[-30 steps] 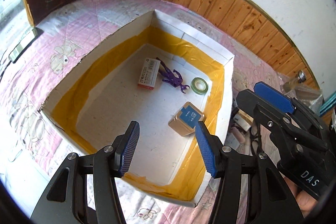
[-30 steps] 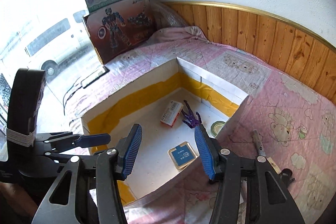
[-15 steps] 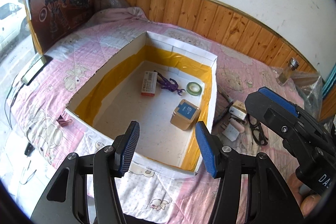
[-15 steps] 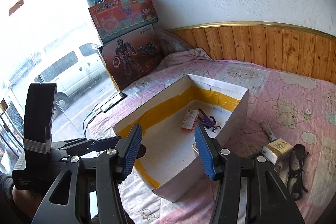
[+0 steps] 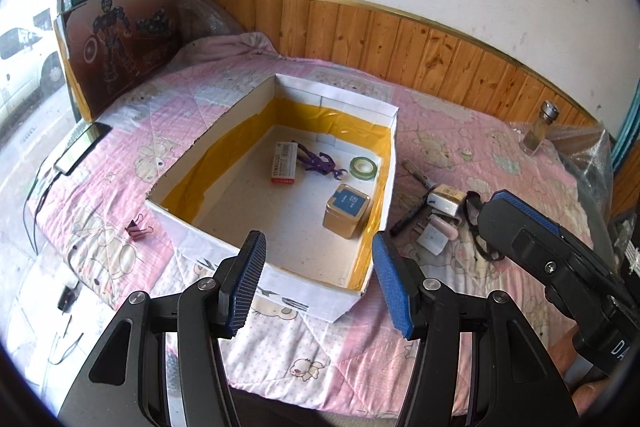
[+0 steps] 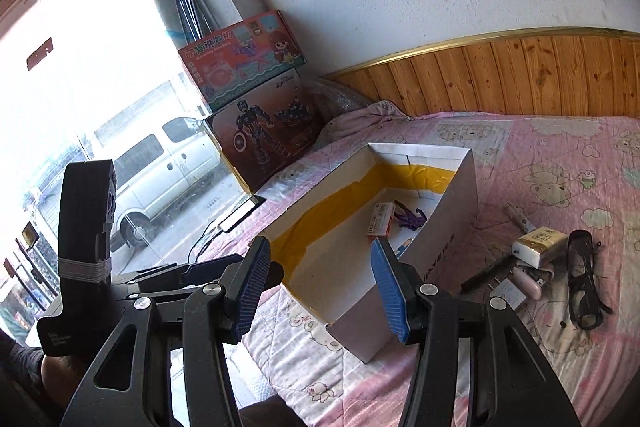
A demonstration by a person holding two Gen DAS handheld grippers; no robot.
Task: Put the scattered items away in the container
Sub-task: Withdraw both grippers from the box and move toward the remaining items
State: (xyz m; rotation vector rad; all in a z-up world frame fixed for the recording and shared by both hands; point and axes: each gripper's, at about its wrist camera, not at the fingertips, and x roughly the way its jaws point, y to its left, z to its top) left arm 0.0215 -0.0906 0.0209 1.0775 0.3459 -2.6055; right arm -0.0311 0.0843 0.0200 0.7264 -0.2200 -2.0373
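Pink quilt (image 6: 560,155) right of the cardboard box (image 6: 448,239) holds the leftover clutter, glasses (image 6: 584,279) included, nearest the right gripper (image 6: 320,287); it and the left gripper (image 5: 316,287) both gape empty.

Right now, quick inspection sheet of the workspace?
Surface: pink quilt over a bed.
Job's things: box holds carton, purple figure, tape roll, tin. Outside on its right: pen, glasses, small packet; binder clip on its left.
Clutter: bottle, toy boxes.
Grippers: left gripper and right gripper open, empty.
Cables: cable at the bed edge.
Surroundings: wood panelling, van outside the window.
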